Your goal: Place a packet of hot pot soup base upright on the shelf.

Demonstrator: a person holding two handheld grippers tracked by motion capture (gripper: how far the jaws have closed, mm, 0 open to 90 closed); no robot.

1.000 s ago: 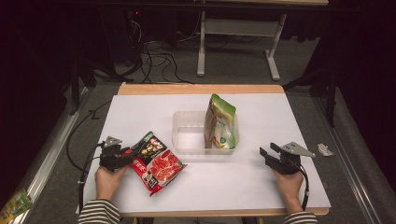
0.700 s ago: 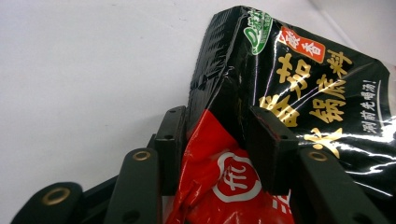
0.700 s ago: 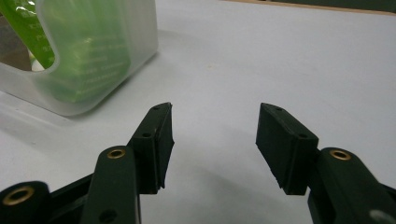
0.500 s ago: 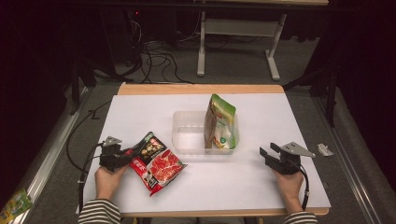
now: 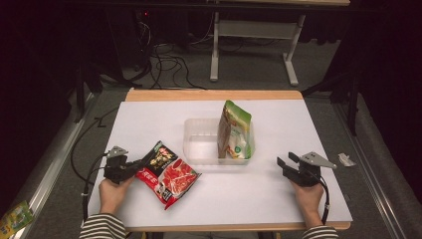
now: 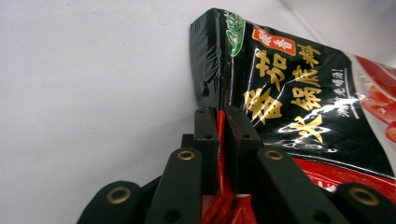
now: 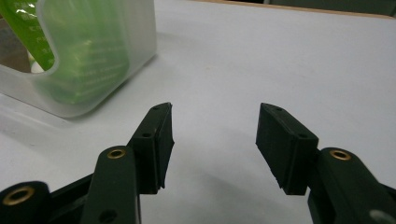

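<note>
A red and black snack packet lies on the white table, left of the middle. My left gripper has just been closing and now pinches the packet's left edge. In the left gripper view the black jaws meet at the gripper's tip with the red edge of the packet squeezed between them. A green packet stands upright in a clear plastic tub at the table's middle. My right gripper rests at the right, open, with nothing between its jaws.
The clear tub with the green packet inside is ahead and to the left of the right gripper. A scrap of paper lies just off the table's right edge. Cables and a desk frame stand on the floor behind.
The left gripper's jaws have closed onto the left edge of the red and black packet. Both hands and both packets stay where they were.
</note>
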